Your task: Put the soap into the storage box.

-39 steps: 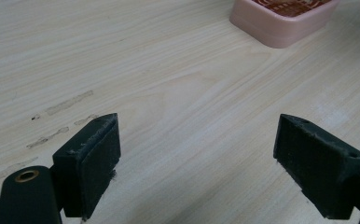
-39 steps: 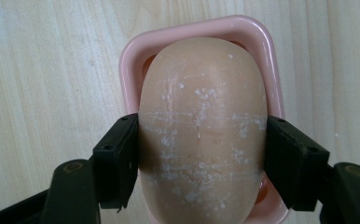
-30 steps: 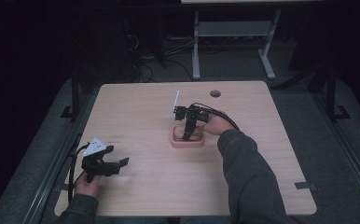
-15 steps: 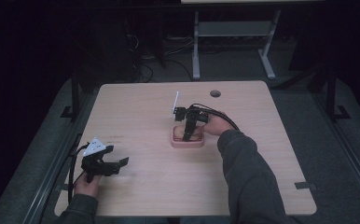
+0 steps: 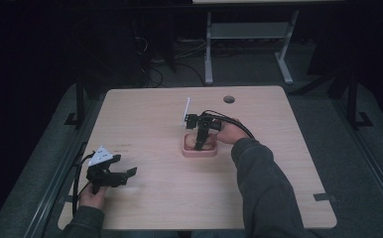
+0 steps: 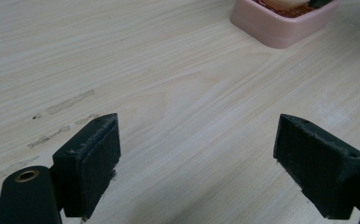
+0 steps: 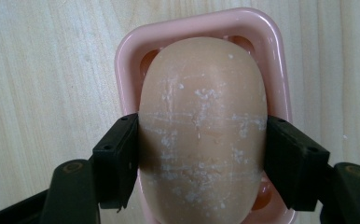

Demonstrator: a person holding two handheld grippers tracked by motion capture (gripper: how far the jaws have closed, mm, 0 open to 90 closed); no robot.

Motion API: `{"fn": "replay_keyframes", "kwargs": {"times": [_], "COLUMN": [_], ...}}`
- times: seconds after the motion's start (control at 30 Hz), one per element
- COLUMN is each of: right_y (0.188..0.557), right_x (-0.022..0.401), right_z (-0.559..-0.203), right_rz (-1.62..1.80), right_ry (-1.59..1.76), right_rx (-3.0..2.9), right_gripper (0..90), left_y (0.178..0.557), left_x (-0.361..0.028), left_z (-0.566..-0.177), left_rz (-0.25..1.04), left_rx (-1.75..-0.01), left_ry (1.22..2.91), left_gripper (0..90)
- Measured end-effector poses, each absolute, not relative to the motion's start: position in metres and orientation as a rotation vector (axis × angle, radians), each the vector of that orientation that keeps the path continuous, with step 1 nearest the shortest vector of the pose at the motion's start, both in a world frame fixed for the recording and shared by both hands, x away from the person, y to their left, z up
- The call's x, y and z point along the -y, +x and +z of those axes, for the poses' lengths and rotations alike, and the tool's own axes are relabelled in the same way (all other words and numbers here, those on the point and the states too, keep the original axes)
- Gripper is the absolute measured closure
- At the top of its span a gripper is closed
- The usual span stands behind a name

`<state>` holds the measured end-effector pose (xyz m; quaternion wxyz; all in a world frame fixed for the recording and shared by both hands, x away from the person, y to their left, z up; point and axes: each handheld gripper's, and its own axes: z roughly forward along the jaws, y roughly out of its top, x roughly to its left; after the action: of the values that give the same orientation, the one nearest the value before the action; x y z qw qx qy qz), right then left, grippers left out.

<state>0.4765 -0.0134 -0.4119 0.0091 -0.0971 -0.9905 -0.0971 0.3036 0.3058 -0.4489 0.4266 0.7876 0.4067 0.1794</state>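
Currently my right tool point(image 7: 201, 149) pinches the tan oval soap bar point(image 7: 201, 135) over its pink plastic dish point(image 7: 266, 42); slick soap may squirt out. Left tool point(image 6: 211, 158) spread, idle.

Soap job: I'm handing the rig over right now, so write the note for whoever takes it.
Right gripper: jaws shut on the soap, directly over the pink dish.
Left gripper: open, holding nothing, low over the table at its near left.
Done: soap gripped.
Can't tell: whether the soap rests in the dish or is lifted.
Left: likely to finish the move, either release or lift out.
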Motion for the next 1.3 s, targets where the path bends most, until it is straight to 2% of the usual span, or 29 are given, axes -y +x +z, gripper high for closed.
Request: {"fn": "replay_keyframes", "kwargs": {"times": [0.63, 1.3], "right_y": [0.477, 0.473], "right_x": [0.015, 0.032], "right_z": [-0.413, -0.400], "right_rz": [-0.320, -0.410], "right_ry": [-0.320, -0.401], "right_rx": [3.085, 3.069], "right_gripper": [31.5, 24.6], "left_y": [0.304, 0.304], "left_x": [-0.305, -0.305], "left_z": [-0.449, -0.449], "left_rz": [0.449, 0.451], "left_rx": [-1.016, -1.015], "left_ry": [1.969, 1.976], "left_gripper": [14.3, 14.3]}}
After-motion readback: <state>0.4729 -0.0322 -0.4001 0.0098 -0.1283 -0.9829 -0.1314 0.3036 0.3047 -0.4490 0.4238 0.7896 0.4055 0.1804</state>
